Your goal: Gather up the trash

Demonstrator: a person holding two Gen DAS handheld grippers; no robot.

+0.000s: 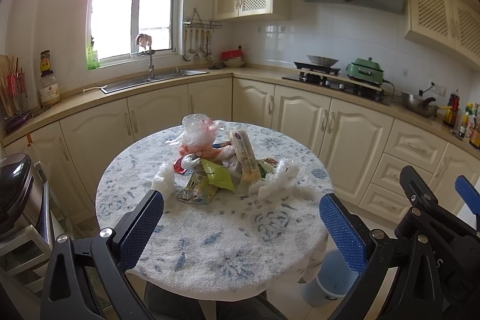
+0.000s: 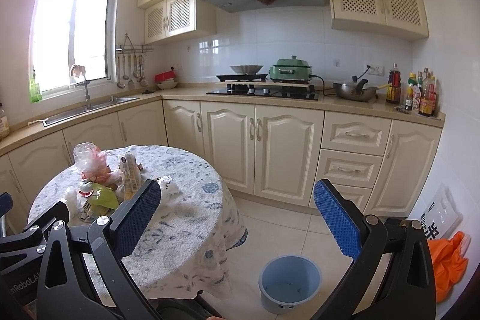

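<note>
Blue pads (image 1: 342, 233) fill my near view: left gripper (image 1: 240, 227) spread wide, holding nothing, hovering over the table's (image 1: 210, 245) near edge. Right gripper (image 2: 237, 218) also gapes empty, off the table's right edge above the bucket (image 2: 289, 279) on the floor. Trash pile (image 1: 222, 167) sits mid-table. I'd go low, pinch one wrapper (image 1: 217, 174) cleanly, not the cloth.
</note>
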